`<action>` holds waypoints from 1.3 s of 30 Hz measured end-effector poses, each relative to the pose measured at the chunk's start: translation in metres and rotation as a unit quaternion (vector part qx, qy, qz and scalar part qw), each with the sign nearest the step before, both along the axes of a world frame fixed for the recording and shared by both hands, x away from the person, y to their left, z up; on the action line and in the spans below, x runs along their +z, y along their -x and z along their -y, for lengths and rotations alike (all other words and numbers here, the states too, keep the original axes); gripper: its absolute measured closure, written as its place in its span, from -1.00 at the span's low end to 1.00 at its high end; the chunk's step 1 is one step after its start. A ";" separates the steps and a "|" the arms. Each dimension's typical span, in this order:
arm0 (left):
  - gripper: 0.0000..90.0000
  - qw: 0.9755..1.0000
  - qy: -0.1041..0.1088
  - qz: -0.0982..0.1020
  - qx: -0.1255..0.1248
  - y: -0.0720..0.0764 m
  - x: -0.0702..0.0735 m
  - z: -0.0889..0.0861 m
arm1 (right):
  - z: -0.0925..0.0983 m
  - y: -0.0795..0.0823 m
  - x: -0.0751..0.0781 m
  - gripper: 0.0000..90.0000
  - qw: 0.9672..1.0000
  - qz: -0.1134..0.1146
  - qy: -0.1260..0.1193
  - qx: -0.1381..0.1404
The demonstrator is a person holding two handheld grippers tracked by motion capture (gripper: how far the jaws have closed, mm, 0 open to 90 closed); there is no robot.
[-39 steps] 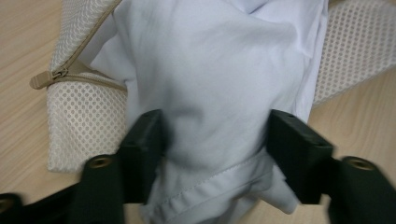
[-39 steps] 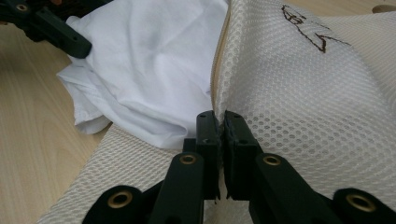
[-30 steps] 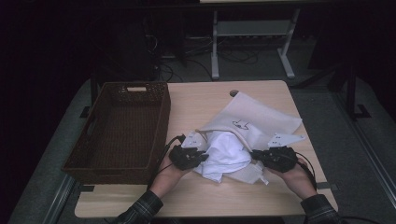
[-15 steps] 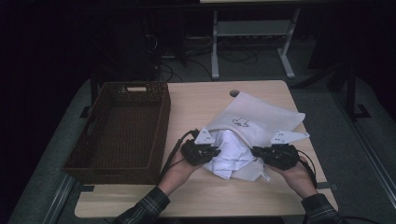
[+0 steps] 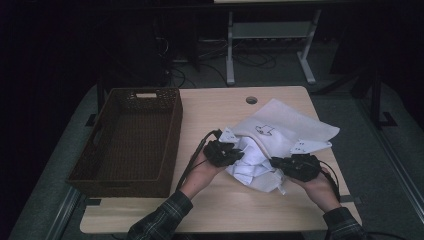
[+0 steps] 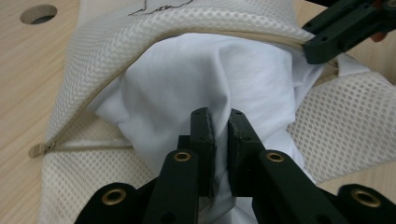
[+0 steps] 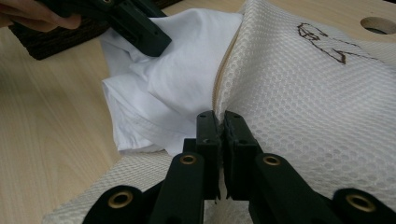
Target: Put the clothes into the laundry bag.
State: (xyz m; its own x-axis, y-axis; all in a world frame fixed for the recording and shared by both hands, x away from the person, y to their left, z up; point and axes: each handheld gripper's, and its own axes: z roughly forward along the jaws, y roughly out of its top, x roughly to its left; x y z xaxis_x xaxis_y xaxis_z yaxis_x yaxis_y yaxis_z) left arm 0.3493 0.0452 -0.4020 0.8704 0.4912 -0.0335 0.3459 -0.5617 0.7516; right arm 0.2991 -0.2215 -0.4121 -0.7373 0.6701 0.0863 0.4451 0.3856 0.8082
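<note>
Lab — cabled floor [image 5: 200, 65], bare desk frame [image 5: 270, 45].

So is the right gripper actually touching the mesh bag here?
Touching. The right gripper view shows the right gripper with its jaws pinched shut on the mesh bag at its zippered opening edge, beside the white cloth.

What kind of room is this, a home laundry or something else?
Probably a lab or workshop, not a home: a plain wooden table with a cable hole, loose cables on the floor behind it, and metal frame legs of other benches.
</note>
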 end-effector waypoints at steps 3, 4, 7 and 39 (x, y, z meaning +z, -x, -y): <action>0.52 1.000 0.002 -0.003 0.003 -0.003 -0.003 -0.002 | -0.001 0.000 -0.001 0.89 1.000 -0.001 0.005 0.003; 0.44 1.000 0.005 -0.005 0.003 -0.003 -0.004 -0.003 | -0.001 0.000 -0.001 0.89 1.000 0.000 0.006 0.004; 0.17 1.000 0.015 -0.010 0.004 -0.005 -0.002 -0.009 | 0.000 0.000 -0.002 0.89 1.000 -0.001 0.008 0.004; -0.08 0.988 -0.017 -0.040 0.147 -0.071 -0.039 -0.057 | 0.005 -0.001 -0.005 0.88 1.000 -0.001 0.013 0.005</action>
